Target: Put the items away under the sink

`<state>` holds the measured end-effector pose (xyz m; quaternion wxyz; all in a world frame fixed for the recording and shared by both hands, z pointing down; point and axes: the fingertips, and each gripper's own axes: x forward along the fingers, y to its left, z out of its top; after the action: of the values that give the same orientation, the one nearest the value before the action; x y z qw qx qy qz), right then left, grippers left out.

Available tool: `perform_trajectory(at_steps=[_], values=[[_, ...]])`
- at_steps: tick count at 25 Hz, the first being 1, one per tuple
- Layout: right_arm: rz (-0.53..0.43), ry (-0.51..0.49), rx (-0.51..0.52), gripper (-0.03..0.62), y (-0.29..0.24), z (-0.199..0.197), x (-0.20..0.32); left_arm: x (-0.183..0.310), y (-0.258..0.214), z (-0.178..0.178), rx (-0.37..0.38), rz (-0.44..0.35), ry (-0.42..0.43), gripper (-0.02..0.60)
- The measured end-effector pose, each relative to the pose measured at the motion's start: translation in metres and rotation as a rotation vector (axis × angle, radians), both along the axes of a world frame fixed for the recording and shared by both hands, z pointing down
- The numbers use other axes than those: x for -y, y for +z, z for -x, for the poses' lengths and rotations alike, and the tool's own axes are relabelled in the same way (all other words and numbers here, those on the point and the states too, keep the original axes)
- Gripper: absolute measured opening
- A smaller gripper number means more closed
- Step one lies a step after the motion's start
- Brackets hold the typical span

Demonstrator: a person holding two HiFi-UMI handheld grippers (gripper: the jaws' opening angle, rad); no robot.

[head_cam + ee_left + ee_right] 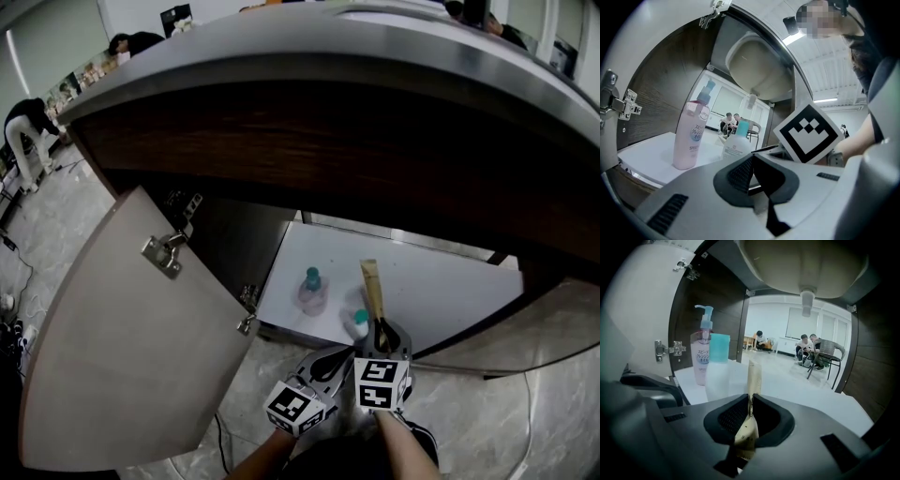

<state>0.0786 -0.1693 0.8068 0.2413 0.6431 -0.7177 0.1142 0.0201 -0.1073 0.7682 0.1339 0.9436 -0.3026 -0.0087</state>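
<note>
The right gripper [382,330], the nearer one, has its jaws clamped on the near end of a tan packet [372,286] whose long axis points forward over the cabinet floor [450,281], beside the teal-capped bottle [360,321]; the left gripper [326,361] is closed and empty.

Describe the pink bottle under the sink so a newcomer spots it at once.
Look inside the open wooden cabinet under the sink, on its white shelf floor. The tall pink plastic pump bottle stands left of a shorter white teal-capped bottle; only it has a pump head.
</note>
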Motion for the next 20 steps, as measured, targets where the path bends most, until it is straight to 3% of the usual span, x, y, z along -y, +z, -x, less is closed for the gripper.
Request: perform_trajectory(at_steps=[20], values=[[-0.053,-0.038,0.02,0.048,-0.016,0.004,-0.016,0.003,0.0,-0.002,0.002,-0.002,-0.029,0.007]])
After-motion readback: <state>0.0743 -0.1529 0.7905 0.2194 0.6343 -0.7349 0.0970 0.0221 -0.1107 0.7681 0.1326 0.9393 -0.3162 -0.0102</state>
